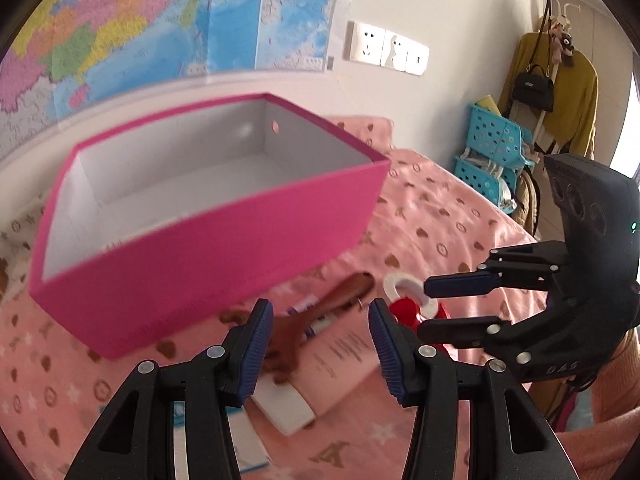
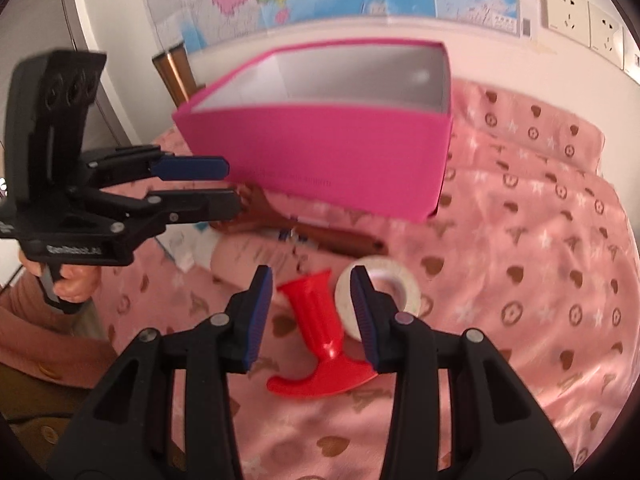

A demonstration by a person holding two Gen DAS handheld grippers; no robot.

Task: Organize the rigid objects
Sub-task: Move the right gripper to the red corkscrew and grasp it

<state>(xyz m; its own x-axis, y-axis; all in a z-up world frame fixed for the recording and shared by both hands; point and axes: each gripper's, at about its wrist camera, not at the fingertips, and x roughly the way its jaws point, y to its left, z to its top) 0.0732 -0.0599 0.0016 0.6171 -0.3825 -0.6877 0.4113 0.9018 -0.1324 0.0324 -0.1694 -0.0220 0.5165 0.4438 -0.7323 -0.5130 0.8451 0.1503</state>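
Note:
A pink open box (image 1: 208, 236) with a bare white inside stands on the pink blanket (image 1: 440, 216). In front of it lie a brown wooden brush (image 1: 320, 312), a pink tube with a white cap (image 1: 344, 356), a red plastic T-shaped piece (image 2: 316, 332) and a white tape roll (image 2: 384, 284). My left gripper (image 1: 318, 320) hangs open above the brush and tube, holding nothing. My right gripper (image 2: 311, 292) is open just above the red piece, which shows between its fingers; the pads do not press on it. Each view shows the other gripper: right (image 1: 424, 308), left (image 2: 230, 184).
Maps and wall sockets (image 1: 384, 46) hang behind the bed. Blue perforated baskets (image 1: 492, 148) and a rack with a yellow garment (image 1: 568, 92) stand to the right. A blue-white booklet (image 1: 248, 440) lies under the tube. A hand (image 2: 68, 284) grips the left gripper's handle.

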